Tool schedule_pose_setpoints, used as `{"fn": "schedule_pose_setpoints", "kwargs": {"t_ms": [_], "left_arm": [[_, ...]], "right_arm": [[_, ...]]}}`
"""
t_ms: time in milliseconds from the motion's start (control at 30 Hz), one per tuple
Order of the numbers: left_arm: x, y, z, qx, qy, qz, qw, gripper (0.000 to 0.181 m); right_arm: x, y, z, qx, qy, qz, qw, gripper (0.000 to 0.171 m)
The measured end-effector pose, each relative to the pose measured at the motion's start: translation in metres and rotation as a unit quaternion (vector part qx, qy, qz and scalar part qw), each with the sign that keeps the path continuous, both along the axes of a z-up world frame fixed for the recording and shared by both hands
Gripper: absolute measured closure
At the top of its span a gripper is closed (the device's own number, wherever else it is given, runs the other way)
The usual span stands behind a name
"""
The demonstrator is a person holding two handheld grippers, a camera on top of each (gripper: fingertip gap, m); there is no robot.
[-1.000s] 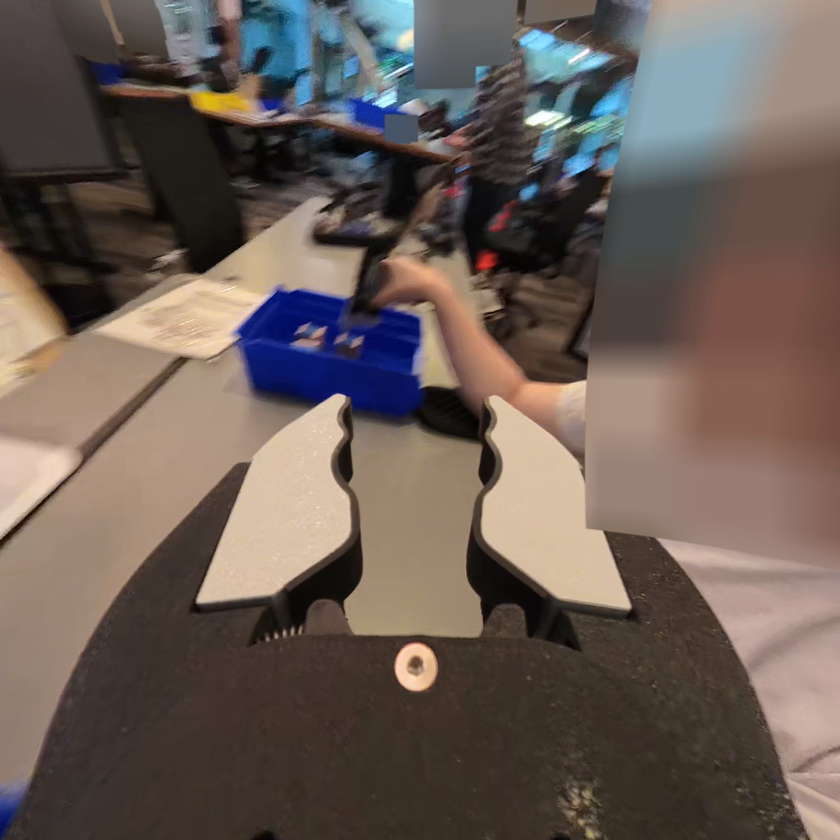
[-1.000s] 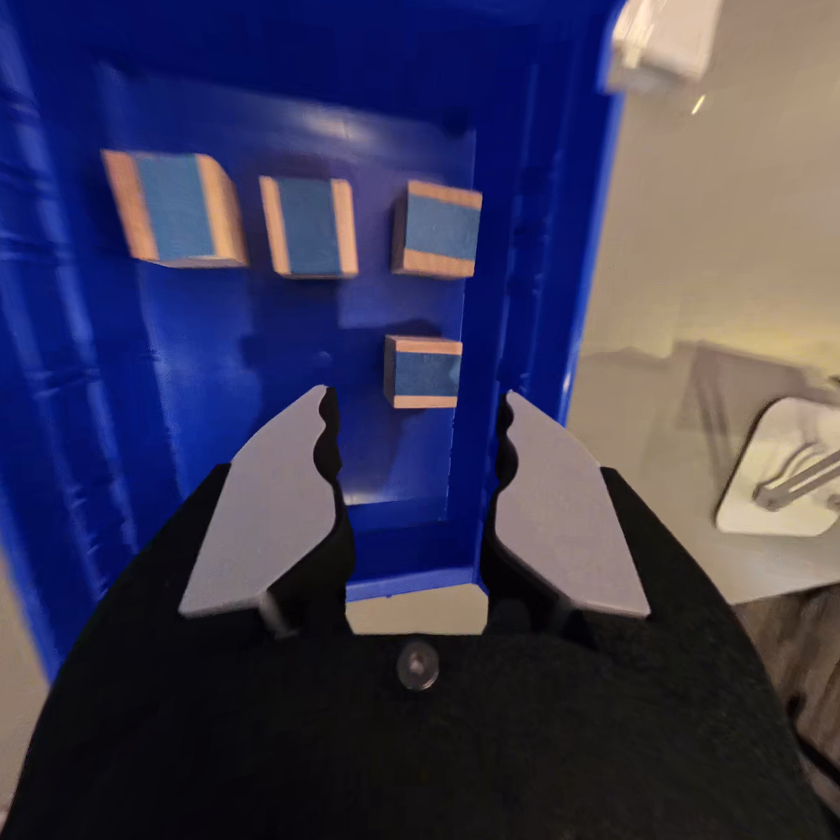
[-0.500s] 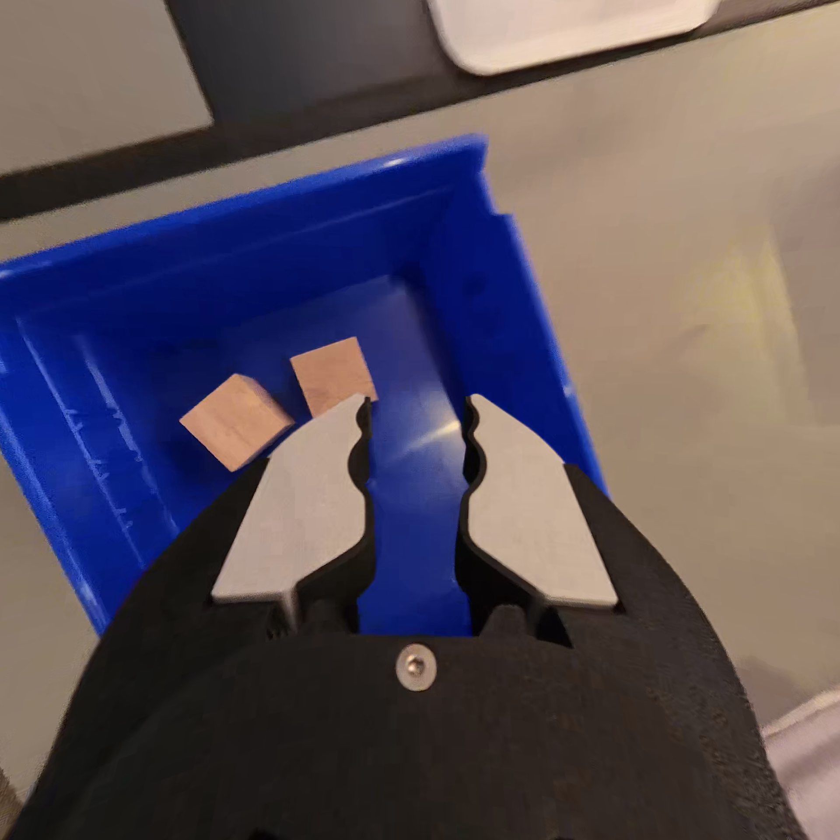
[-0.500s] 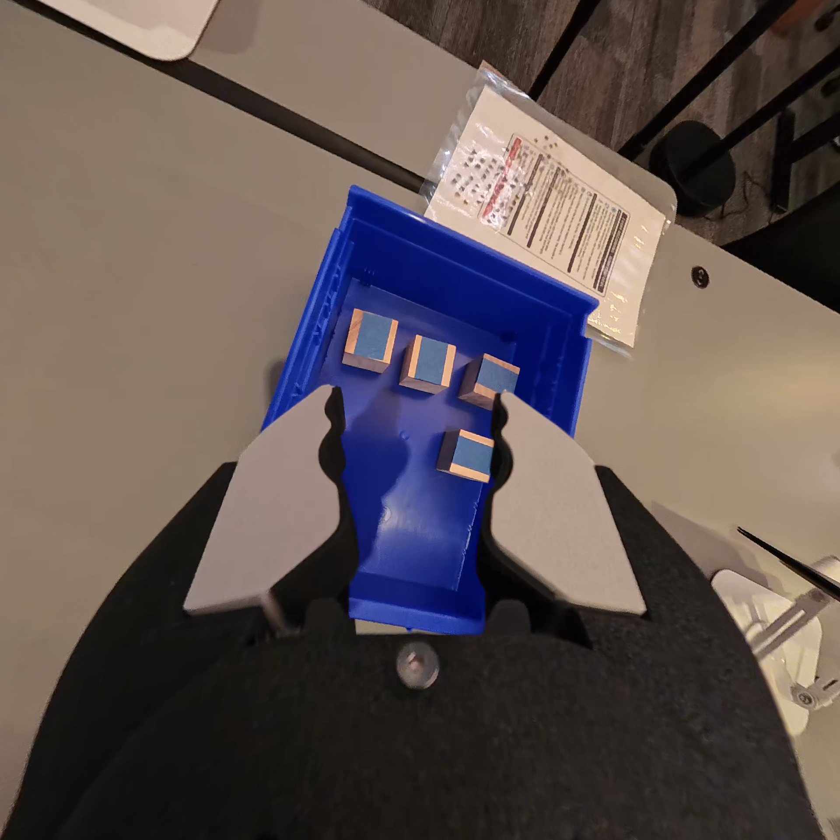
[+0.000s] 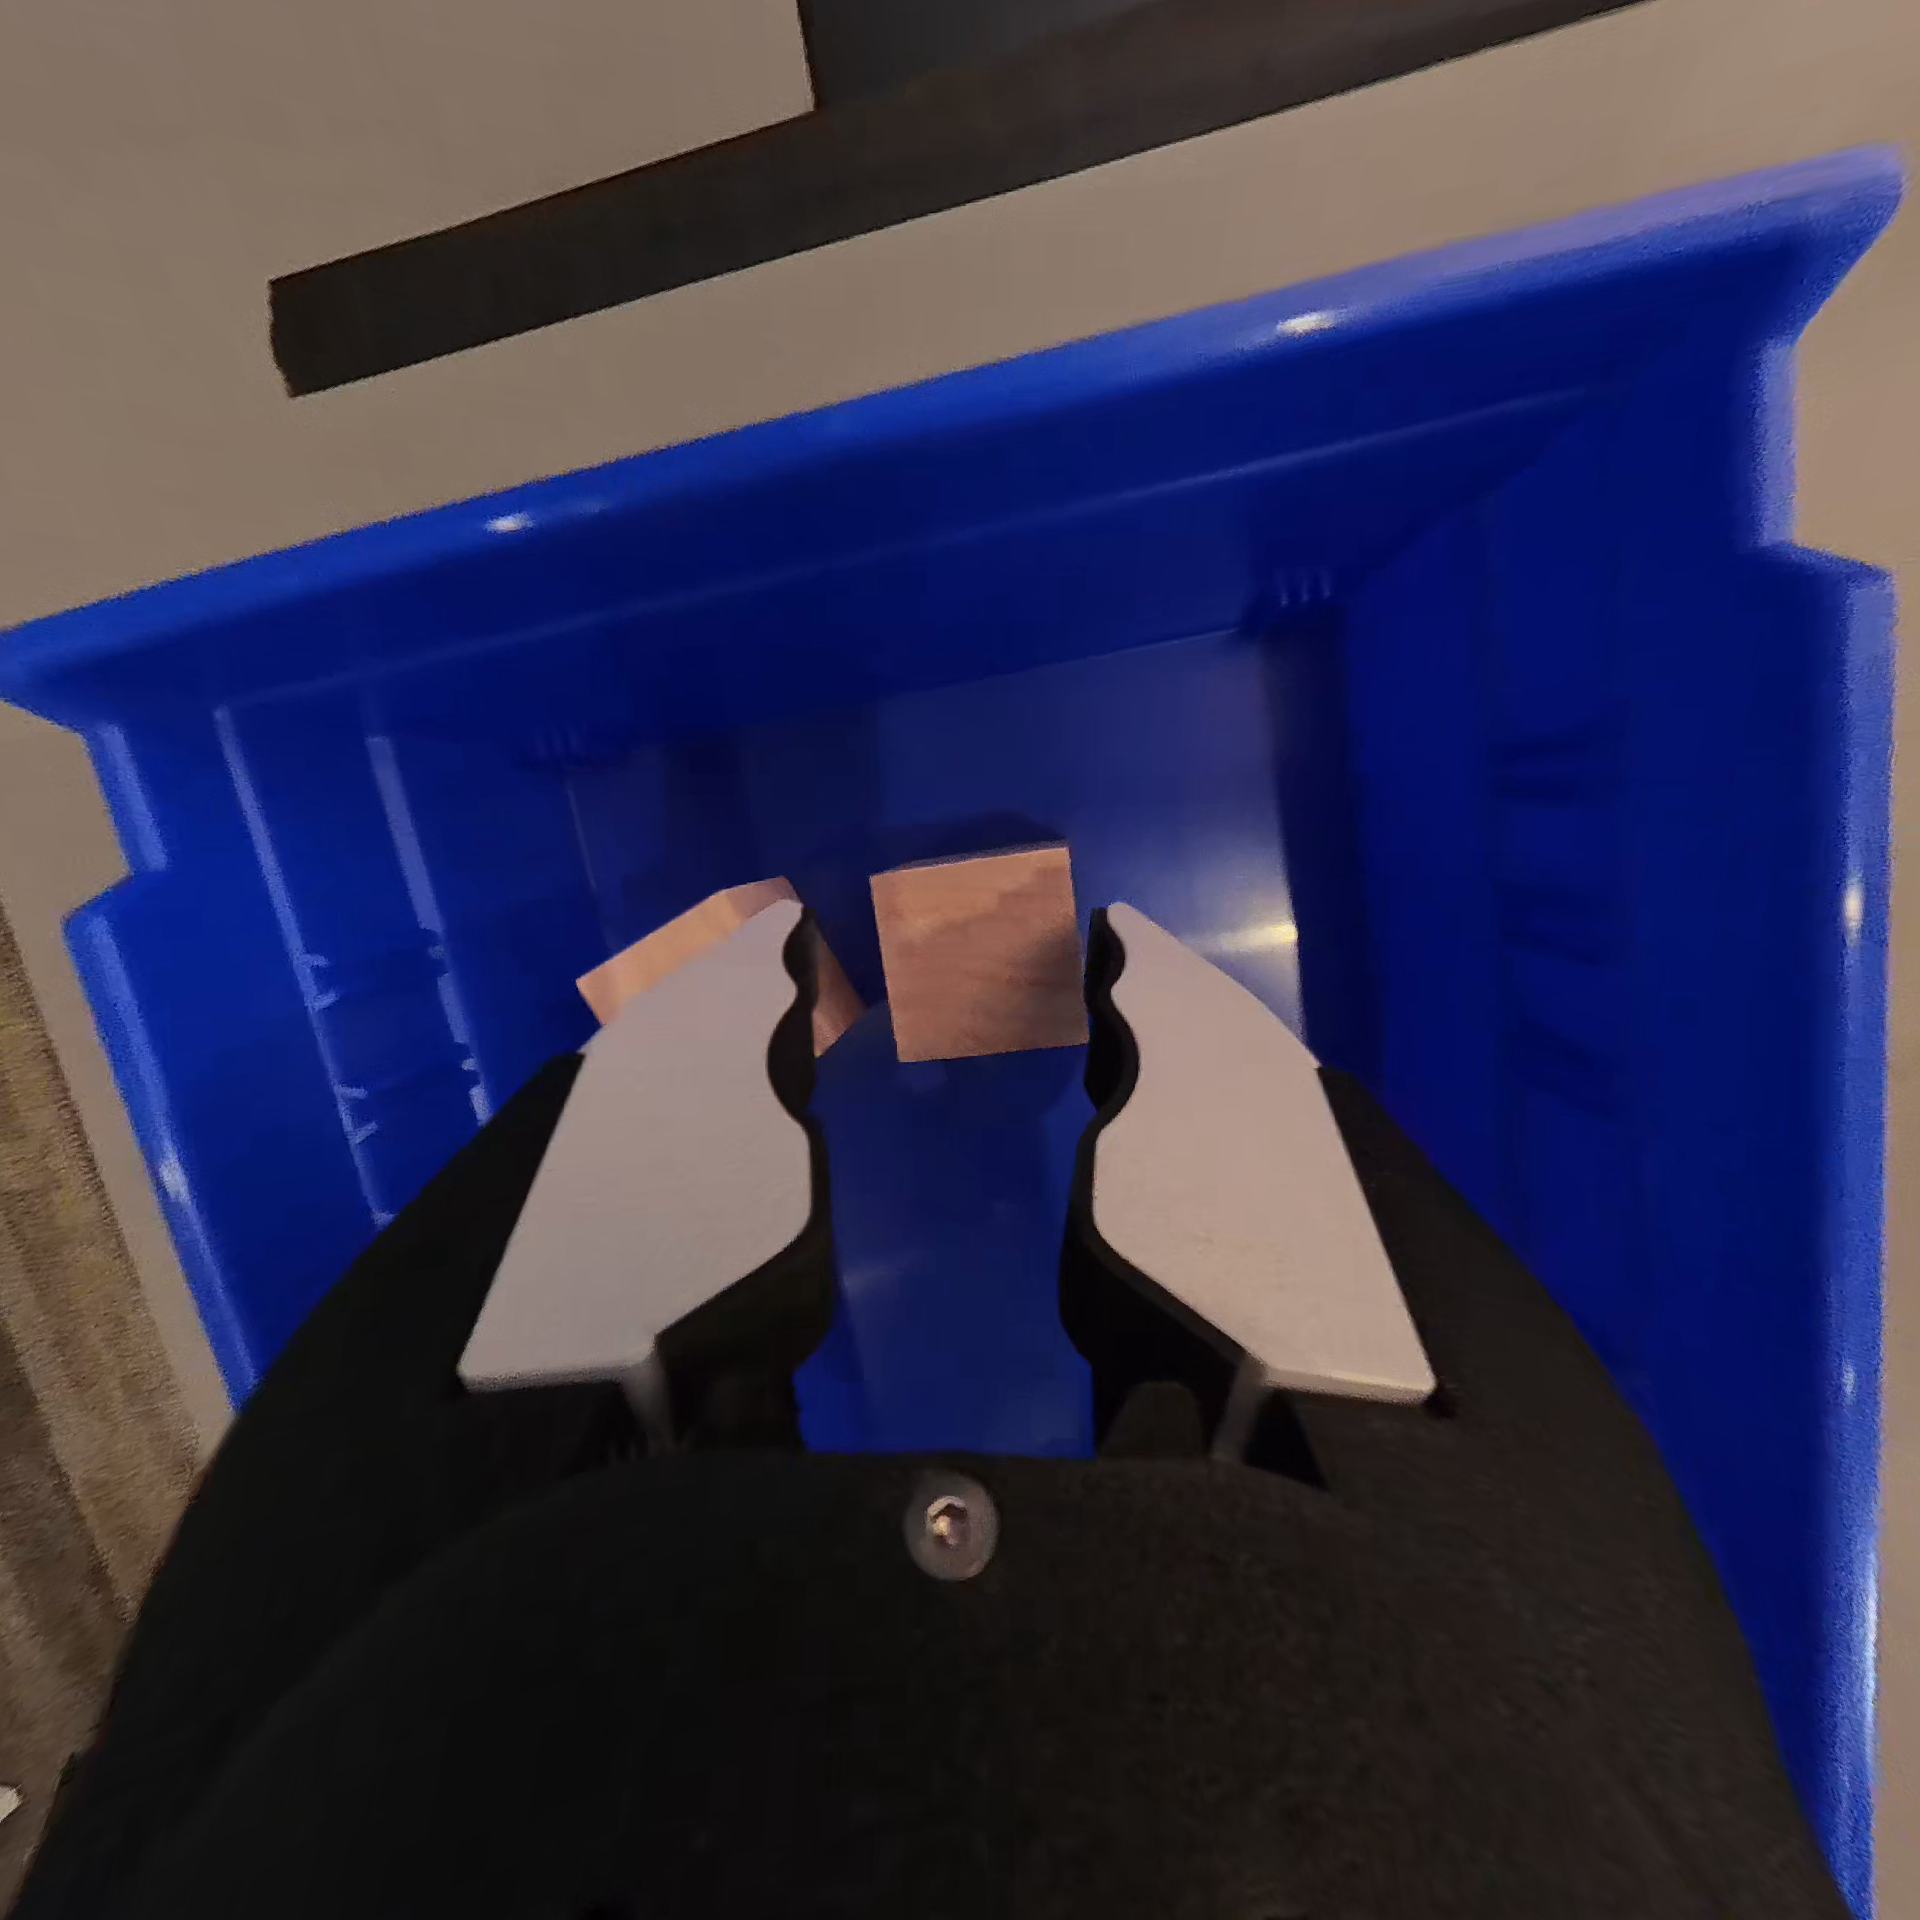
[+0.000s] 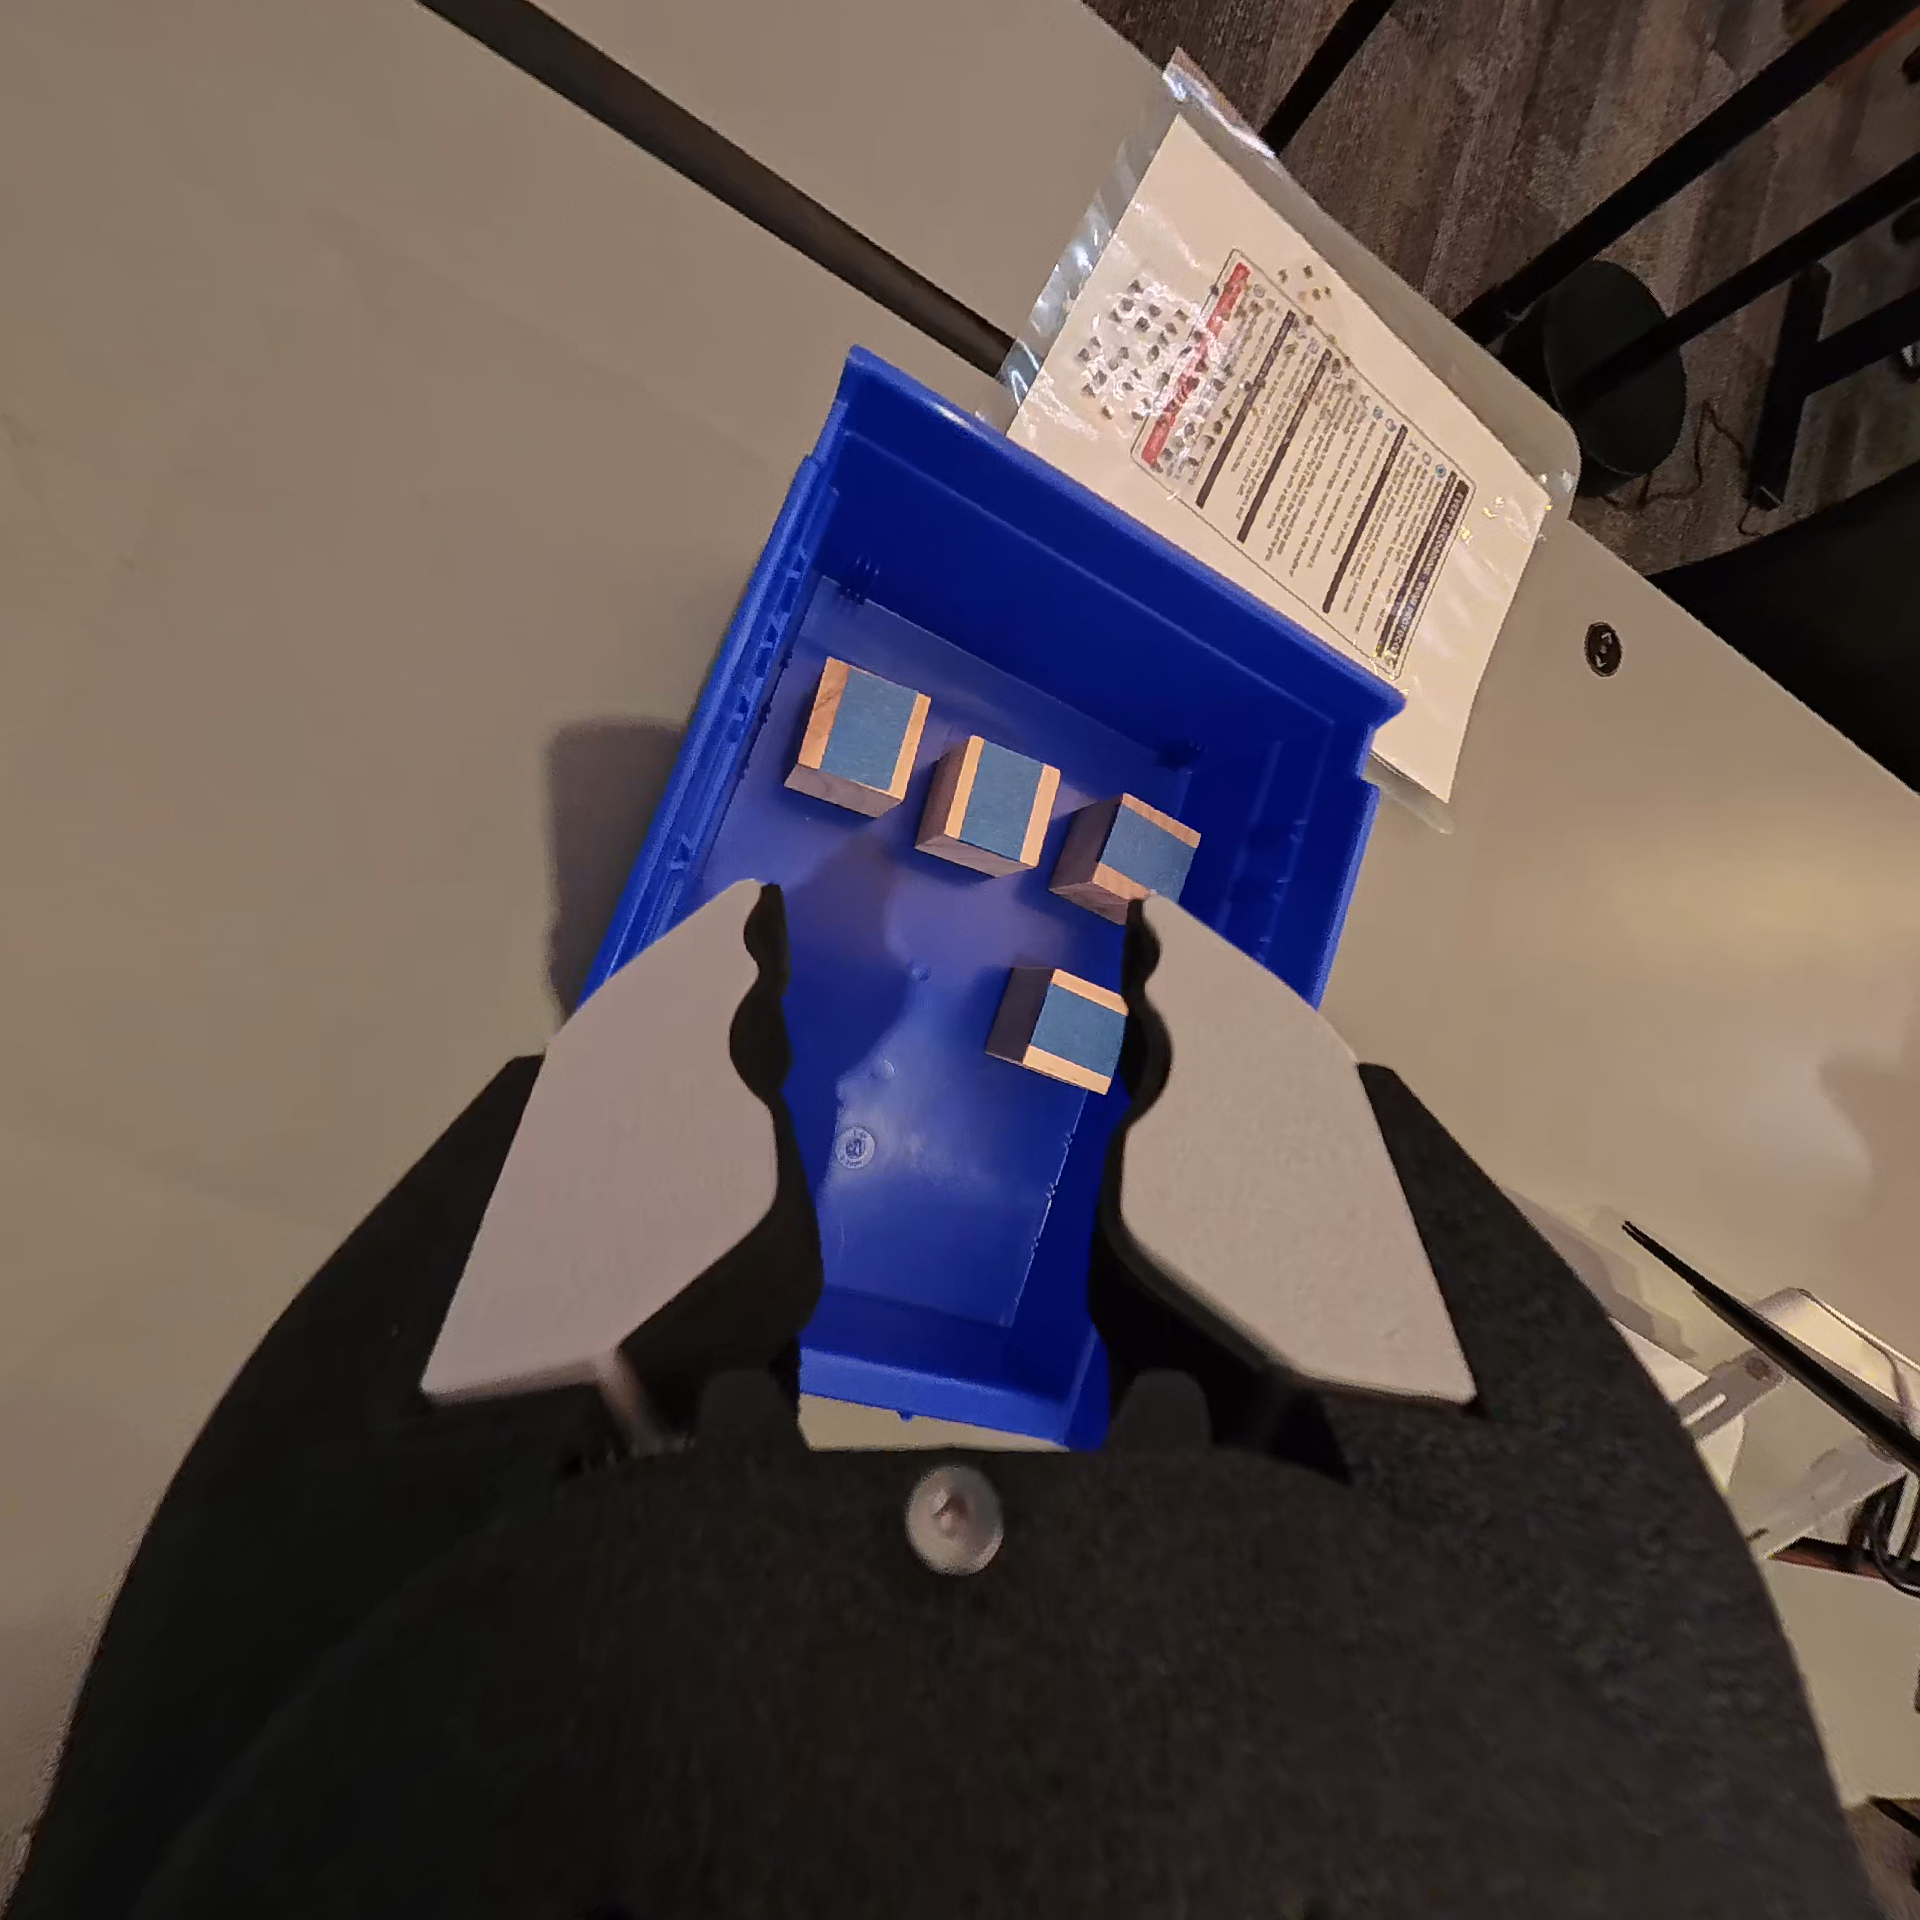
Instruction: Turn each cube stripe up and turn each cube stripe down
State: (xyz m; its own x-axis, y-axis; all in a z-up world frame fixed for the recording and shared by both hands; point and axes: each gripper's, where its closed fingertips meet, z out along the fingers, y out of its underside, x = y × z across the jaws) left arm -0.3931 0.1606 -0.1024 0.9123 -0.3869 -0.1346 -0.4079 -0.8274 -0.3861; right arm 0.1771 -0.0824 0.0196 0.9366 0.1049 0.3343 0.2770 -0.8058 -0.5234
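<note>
Grey tabletop (image 6: 312, 436) fills the background of both views, crossed by a dark seam (image 6: 727, 177), with dark floor beyond its far edge in the right wrist view. We see a blue plastic bin (image 6: 1278, 831) resting on this tabletop, and just beyond its far corner a printed sheet in a clear sleeve (image 6: 1288, 457). In the right wrist view we count four wooden cubes on the bin floor, each with a blue stripe facing up: three in a row near the far wall, namely the left cube (image 6: 860, 743), the middle cube (image 6: 992, 805) and the right cube (image 6: 1132, 857), and a fourth cube (image 6: 1065, 1029) nearer the camera, apart from the row. The right gripper (image 6: 951, 899) hangs above the bin with its fingers spread and nothing between them. In the left wrist view we see a blue bin (image 5: 1558, 831) at close range, somewhat blurred, holding two cubes whose visible faces are bare wood: one cube (image 5: 977, 951) lies just ahead of the fingertips, and a second cube (image 5: 717, 930) is partly hidden behind the left finger (image 5: 665, 1143). The left gripper (image 5: 945, 920) reaches into the bin with its fingers spread, not touching the first cube. We cannot tell whether both views show the same bin.
</note>
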Motion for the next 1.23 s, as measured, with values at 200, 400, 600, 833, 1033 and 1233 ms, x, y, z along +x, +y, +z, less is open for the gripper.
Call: {"fn": "schedule_pose_setpoints", "kwargs": {"t_ms": [200,400,600,833,1033,1233], "left_arm": [[-0.001,-0.006,-0.016,-0.041,0.003,0.008,0.999,0.128],[-0.001,-0.006,-0.026,-0.059,0.018,0.004,0.998,0.137],[-0.003,-0.013,-0.01,-0.069,-0.012,-0.013,0.997,0.137],[0.062,-0.057,0.105,-0.015,-0.349,-0.171,0.921,0.138],[0.137,-0.142,0.188,-0.024,-0.513,-0.378,0.77,0.138],[0.202,-0.202,0.198,-0.146,-0.59,-0.454,0.651,0.138]], "right_arm": [[-0.007,0.002,-0.006,-0.016,-0.004,0.011,1.0,0.11],[-0.014,0.001,-0.017,-0.048,-0.012,0.026,0.998,0.111],[-0.02,0.006,-0.013,-0.036,-0.018,0.035,0.999,0.112],[-0.061,0.031,0.014,0.054,-0.041,0.119,0.991,0.115],[-0.218,0.047,0.063,0.274,-0.02,0.389,0.879,0.104],[-0.32,0.023,0.059,0.362,0.047,0.476,0.8,0.091]]}}
